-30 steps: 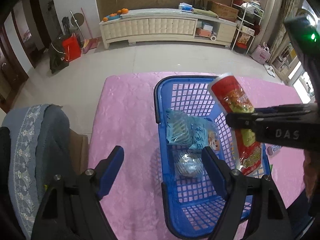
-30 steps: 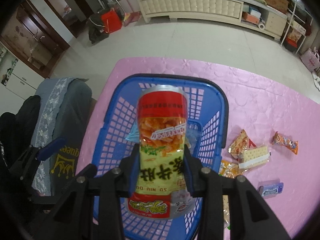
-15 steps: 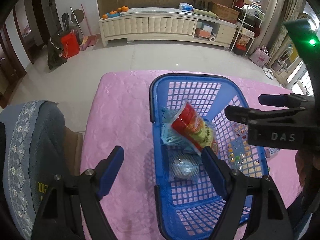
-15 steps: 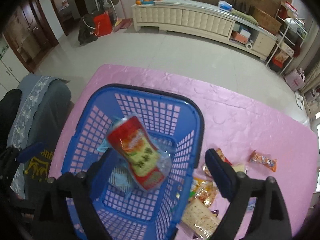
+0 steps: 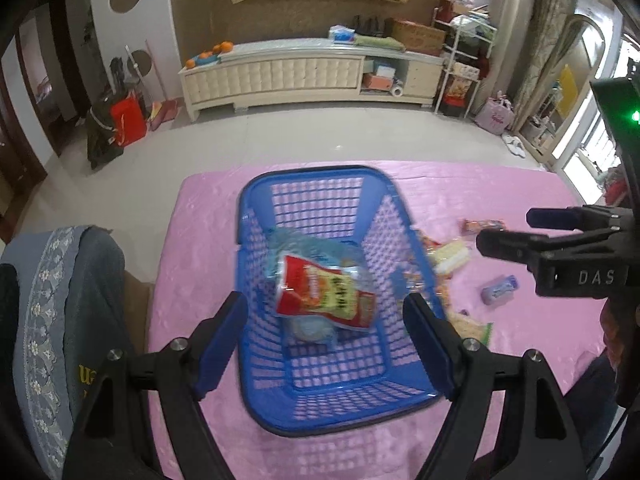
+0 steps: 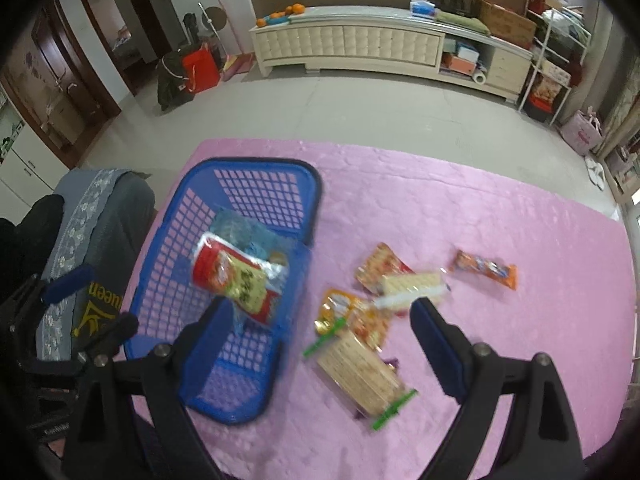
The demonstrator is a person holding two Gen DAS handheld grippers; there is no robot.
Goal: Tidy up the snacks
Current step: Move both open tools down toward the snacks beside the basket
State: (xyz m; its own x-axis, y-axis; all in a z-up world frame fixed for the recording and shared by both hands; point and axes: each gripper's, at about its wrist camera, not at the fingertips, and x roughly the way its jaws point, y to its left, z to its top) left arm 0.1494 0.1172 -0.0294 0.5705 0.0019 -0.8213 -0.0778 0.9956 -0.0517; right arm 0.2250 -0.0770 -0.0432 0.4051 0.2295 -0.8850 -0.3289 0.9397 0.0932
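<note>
Basket [image 5: 256, 236] open at top; access from above unobstructed. Red-yellow snack pack [image 5: 326, 294] lies on blue packets [image 5: 308, 246] mid-basket; near end of basket floor bare. Loose snacks [image 6: 372, 320] clustered on surface [image 6: 480, 208] just right of basket wall. Far surface beyond cluster bare. Covered chair [image 5: 60, 300] stands close along surface's left edge.

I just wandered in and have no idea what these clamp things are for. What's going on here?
Someone is tidying snacks into a blue basket on a pink table, using a hand-held gripper in each hand. A red and yellow snack bag lies in the basket on other packets. Both the left gripper and right gripper are open and hold nothing. Several packets, including a cracker pack and an orange wrapper, remain on the table.
</note>
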